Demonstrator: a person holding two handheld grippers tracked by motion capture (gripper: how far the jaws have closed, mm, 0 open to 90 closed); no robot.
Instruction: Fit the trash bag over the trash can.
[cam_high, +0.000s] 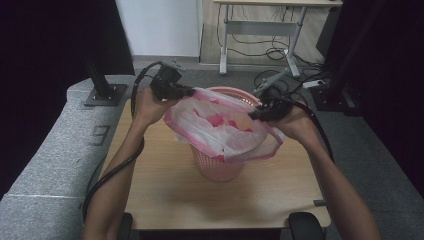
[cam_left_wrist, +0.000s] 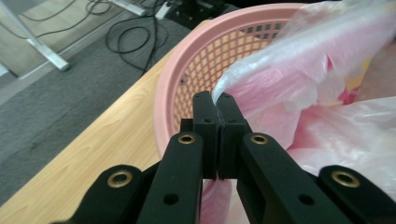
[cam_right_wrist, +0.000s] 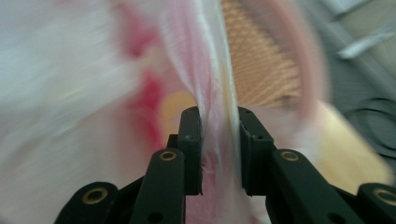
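A pink mesh basket (cam_high: 217, 170) stands upright on the wooden table (cam_high: 225, 202). A translucent pink-and-white plastic bag (cam_high: 220, 125) is stretched wide over its mouth between both grippers. My left gripper (cam_high: 192, 92) is at the basket's far left rim, shut on the bag's edge. In the left gripper view the jaws (cam_left_wrist: 215, 95) pinch a thin fold of the bag (cam_left_wrist: 289, 70) just over the basket's rim (cam_left_wrist: 187, 60). My right gripper (cam_high: 252, 115) is at the right rim. In the blurred right gripper view its jaws (cam_right_wrist: 220, 112) stand slightly apart, closed on a bunched strip of the bag (cam_right_wrist: 70, 93).
A grey padded ledge (cam_high: 45, 165) runs along the table's left side, with a black stand base (cam_high: 102, 92) at its far end. Behind the table are cables (cam_high: 275, 52) on the floor and a desk frame (cam_high: 260, 30). Black chair arms (cam_high: 305, 225) sit below the near edge.
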